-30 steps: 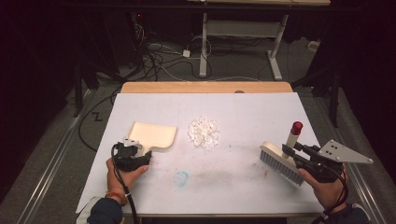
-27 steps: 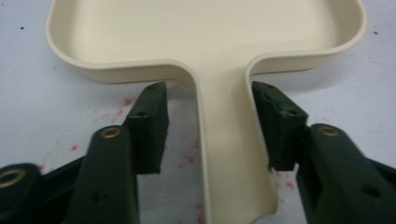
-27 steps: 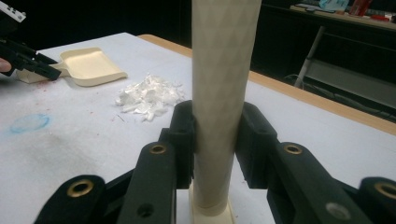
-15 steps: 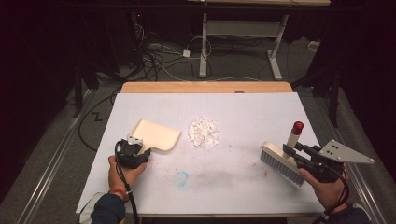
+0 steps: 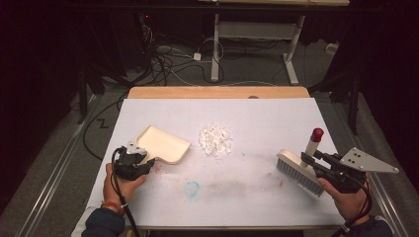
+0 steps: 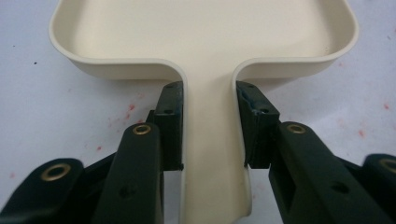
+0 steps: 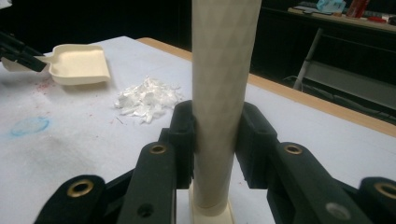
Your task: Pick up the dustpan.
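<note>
The left hand-held gripper (image 6: 209, 126) clamps the cream dustpan (image 6: 205, 42) by its flat handle. The right hand-held gripper (image 7: 215, 135) clamps the red-tipped brush (image 5: 302, 165) by its textured handle. White scraps (image 5: 215, 139) lie heaped between them on the counter (image 5: 257, 118).

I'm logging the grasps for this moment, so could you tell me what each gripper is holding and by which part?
The left gripper grips the cream dustpan by its handle; the right gripper grips the brush by its upright handle.

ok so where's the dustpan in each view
High view: the dustpan lies left of centre, its handle in the left gripper.
Left gripper view: it spans the top, handle running down between the jaws.
Right gripper view: upper left, small.
Shared landmark: the white scrap pile, just right of the pan in the high and right gripper views.
</note>
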